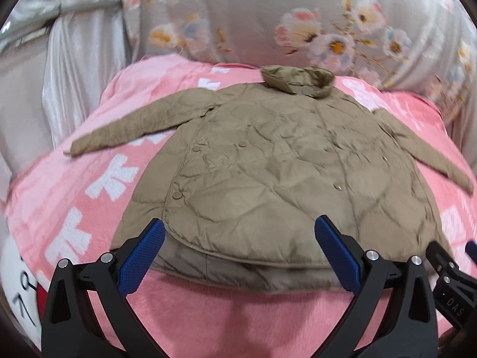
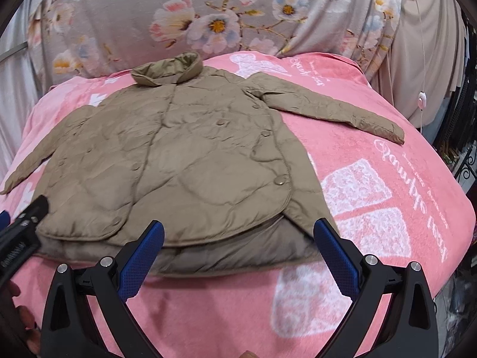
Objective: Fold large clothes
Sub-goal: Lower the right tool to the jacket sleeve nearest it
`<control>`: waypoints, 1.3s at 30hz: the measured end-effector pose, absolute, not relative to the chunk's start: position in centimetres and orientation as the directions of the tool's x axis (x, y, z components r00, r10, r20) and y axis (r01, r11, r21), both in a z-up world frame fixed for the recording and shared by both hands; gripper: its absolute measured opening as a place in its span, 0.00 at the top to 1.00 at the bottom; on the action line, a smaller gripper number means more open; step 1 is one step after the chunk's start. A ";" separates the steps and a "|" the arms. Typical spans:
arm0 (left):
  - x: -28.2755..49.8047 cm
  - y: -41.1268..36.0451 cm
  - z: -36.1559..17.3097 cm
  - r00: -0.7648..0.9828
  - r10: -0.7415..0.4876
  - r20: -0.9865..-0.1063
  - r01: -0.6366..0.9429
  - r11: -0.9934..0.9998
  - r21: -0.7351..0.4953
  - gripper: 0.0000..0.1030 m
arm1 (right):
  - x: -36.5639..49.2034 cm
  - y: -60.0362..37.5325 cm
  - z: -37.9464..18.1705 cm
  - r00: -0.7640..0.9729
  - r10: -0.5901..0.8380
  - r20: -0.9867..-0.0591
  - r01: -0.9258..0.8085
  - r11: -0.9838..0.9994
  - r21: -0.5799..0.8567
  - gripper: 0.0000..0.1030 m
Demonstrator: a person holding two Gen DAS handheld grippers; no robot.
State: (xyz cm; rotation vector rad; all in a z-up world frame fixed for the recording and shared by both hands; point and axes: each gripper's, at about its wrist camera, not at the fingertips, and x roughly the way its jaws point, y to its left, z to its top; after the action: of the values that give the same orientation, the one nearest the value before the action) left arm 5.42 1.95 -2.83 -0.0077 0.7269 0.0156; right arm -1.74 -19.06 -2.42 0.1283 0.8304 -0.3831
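Pink fleece blanket (image 1: 208,313) with white printed patches is seen spread over the bed, and on it the tan quilted jacket (image 1: 268,164) is laid flat, front up, collar (image 1: 298,80) toward the far end and hem nearest the cameras. Both sleeves are stretched out to the sides, one sleeve (image 2: 334,110) angled across the pink, and the front is snapped closed. No fold is seen yet, so the job is judged barely begun: sleeves and body are all left to be folded. The left gripper (image 1: 238,250) is held spread wide just over the hem, nothing between its blue pads; the right gripper (image 2: 238,250) is likewise parted and empty above the hem's other corner. Behind the bed, a grey floral cloth (image 2: 208,15) is draped, with pale curtains (image 1: 74,59) at the side.
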 end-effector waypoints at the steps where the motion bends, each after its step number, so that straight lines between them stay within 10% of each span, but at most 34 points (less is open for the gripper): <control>1: 5.9 2.1 -2.9 0.740 0.016 -0.672 -0.027 1.000 -0.005 0.05 | -1.3 -19.6 -2.6 0.606 -0.276 -0.746 0.379 0.925 -0.034 0.05; 11: 12.9 2.2 -4.6 0.597 0.140 -0.790 -0.031 0.988 0.152 0.05 | 4.1 -37.7 -3.7 0.545 -0.255 -0.799 0.609 0.775 0.168 0.05; 24: 18.1 2.4 -4.0 0.666 0.127 -0.735 -0.058 0.991 0.119 0.05 | 8.0 -55.8 -8.3 0.616 -0.222 -0.756 0.759 0.423 0.495 0.05; 39: 20.6 3.8 -6.2 0.632 0.180 -0.754 -0.132 0.983 0.125 0.05 | 9.8 -56.2 -8.6 0.578 -0.329 -0.747 0.795 0.435 0.424 0.05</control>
State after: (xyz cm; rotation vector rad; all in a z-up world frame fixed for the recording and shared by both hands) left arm 20.63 3.81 -6.18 0.0595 0.8684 0.1787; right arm 9.82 -56.18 -8.60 0.8536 0.6302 -0.7599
